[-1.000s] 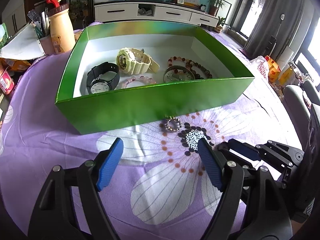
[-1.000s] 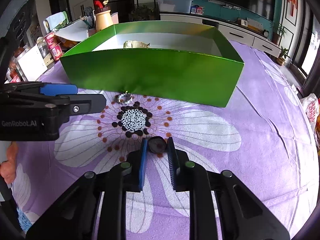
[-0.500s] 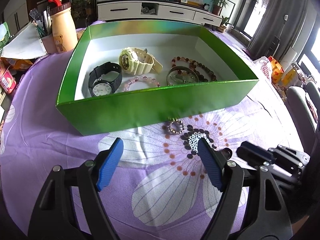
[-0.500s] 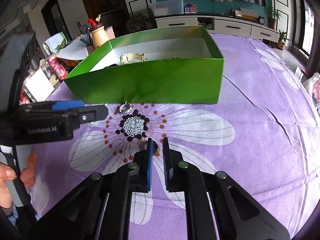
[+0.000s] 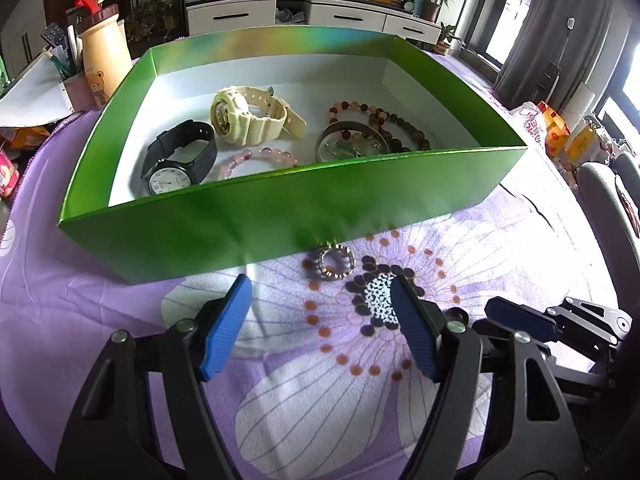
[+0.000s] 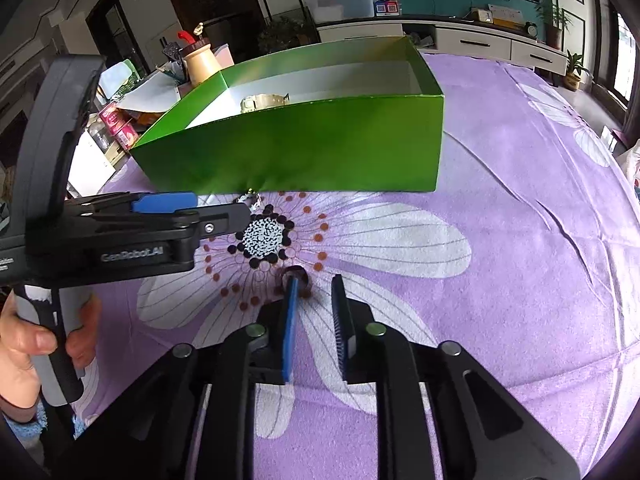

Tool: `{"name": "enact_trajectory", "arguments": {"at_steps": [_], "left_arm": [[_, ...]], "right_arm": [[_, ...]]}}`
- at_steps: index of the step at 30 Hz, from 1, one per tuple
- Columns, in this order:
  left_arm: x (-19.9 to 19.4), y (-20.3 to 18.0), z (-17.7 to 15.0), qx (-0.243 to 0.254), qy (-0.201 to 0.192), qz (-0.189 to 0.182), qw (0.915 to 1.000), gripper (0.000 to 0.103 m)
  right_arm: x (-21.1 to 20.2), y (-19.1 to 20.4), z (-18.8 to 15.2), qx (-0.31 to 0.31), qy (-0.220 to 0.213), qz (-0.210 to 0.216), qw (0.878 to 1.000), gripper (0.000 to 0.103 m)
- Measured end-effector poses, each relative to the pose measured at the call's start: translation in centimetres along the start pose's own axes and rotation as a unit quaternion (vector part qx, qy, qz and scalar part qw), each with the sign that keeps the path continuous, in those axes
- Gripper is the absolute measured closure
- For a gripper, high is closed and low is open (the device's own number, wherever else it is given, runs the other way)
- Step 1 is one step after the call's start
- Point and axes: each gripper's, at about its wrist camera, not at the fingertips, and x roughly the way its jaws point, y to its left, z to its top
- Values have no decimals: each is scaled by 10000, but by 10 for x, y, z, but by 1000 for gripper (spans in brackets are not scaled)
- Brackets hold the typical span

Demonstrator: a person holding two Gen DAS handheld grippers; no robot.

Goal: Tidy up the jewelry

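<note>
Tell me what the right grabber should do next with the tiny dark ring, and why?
Probably shift slightly left, then close. The jaws of the right gripper have just been opening, and the small dark round ring sits at its left fingertip, not centred between them.

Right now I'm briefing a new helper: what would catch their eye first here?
The bright green box on the purple flowered cloth, holding two watches and beaded bracelets. A sparkly ring lies on the cloth against the box's near wall, ahead of the open left gripper. A small dark ring sits at the right gripper's tips.
</note>
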Motion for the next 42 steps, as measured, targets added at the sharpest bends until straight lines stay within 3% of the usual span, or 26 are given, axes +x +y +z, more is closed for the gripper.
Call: {"name": "enact_trajectory", "arguments": {"at_steps": [3,8,9,11,13,15,19,26,29,31,33,36,38,40,42], "left_arm": [[3,2,0,-5,25,-16,10000,30],[6,2,0,35,35,12,10000,30],[6,2,0,50,32,11,10000,30],[7,0,0,81,28,11,10000,30],[8,-2,1,86,48,-7,10000,30],[10,-5,1,109,42,8,9999,30],[14,-11,3,156,33,71,9998,31],[23,-28,7,377,-11,496,9981,31],[24,-29,7,422,-65,496,9979,31],[23,-30,6,451,-83,474,9978,36],[22,-32,4,531,-129,410,9977,49],[21,-35,5,545,-187,379,9976,58],[20,-35,3,559,-239,332,9976,66],[18,-34,2,565,-268,307,9976,79],[15,-29,1,520,-265,202,9981,82]], "right_arm": [[3,8,0,-154,13,25,9999,70],[16,25,1,-631,82,-399,9972,69],[18,27,2,-677,82,-432,9967,70],[20,26,3,-747,66,-605,9953,84],[18,18,3,-559,42,-474,9973,85],[14,9,2,-350,-4,-479,9982,98],[6,-9,-3,-18,-66,-360,9993,98],[3,-11,-6,-51,-80,-178,9998,98],[2,-12,-6,-24,-83,-120,9999,95],[-1,-14,-7,-33,-105,-117,9999,93],[-6,-15,-7,-16,-159,-19,9999,91],[-7,-13,-9,-44,-114,129,9998,85],[-4,-6,-11,-199,-51,9,9998,76],[-1,-1,-11,-313,-27,-90,9995,75],[0,3,-11,-420,-38,-169,9990,75]]}}
